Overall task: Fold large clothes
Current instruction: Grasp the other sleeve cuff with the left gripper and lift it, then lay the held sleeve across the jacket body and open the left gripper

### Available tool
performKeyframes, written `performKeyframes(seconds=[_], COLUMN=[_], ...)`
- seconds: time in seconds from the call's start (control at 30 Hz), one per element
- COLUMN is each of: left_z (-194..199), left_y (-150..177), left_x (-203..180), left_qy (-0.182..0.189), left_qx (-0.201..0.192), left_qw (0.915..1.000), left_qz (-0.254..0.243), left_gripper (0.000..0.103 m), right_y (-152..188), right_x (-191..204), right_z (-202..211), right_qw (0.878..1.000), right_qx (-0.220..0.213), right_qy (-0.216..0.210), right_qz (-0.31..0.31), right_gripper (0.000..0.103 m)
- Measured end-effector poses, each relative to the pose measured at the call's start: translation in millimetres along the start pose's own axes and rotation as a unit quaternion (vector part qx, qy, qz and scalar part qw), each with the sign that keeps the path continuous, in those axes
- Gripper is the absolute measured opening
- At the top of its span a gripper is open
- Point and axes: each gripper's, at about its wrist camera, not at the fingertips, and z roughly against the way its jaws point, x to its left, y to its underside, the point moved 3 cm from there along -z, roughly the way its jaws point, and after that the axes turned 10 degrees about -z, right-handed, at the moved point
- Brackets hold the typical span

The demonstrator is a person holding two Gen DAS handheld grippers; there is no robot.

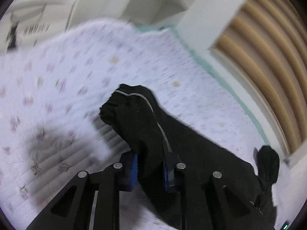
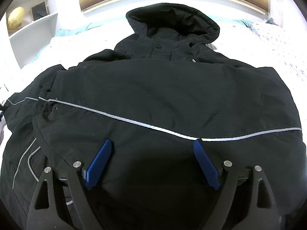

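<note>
gripping a black jacket [image 2: 153, 88] sleeve [image 1: 138, 122], left tool [image 1: 151, 170]; right tool [image 2: 153, 164] wide above it

L gripper [image 1: 151, 169] jaws clamped on black jacket sleeve [image 1: 138, 118], cuff lifted above floral bed cover [image 1: 67, 67]; w/ motion blur.

Matt black cloth on quilted cotton; plastic and steel on my tongs.

My left gripper [image 1: 149, 169] pinches the jacket [image 2: 153, 88] sleeve: matt black woven shell, slightly creased, with shiny grey reflective piping [image 2: 134, 121]. My right gripper [image 2: 153, 161] pads [image 2: 98, 164] are ribbed blue plastic or rubber on matt black frames with bright metal pins. The bedspread [image 1: 76, 72] is soft quilted floral cloth. The headboard [image 1: 268, 61] looks like ribbed wood, satin finish. The shelf [image 2: 32, 26] is smooth white board.
</note>
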Motion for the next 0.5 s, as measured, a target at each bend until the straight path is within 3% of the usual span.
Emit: performKeyframes(seconds=[0.13, 0.27, 0.5], left_z=[36.1, 68.3, 86.2], left_y=[-14.3, -21.5, 11.2], left_x=[-62.9, -153.9, -284.0], left_qy=[0.063, 0.125, 0.217], left_qx=[-0.047, -0.070, -0.033], left_qw=[0.9955, 0.9808, 0.9516], left_qz=[-0.053, -0.132, -0.215], left_gripper=[0.019, 0.019, 0.019], right_y=[0.8, 1.1, 0.8], right_x=[0.9, 1.0, 0.5], right_z=[-0.2, -0.2, 0.5], right_qw=[1.000, 1.000, 1.000], right_qx=[-0.002, -0.003, -0.004], right_qy=[-0.001, -0.001, -0.002], right_qz=[0.000, 0.000, 0.000], right_gripper=[0.090, 0.090, 0.090])
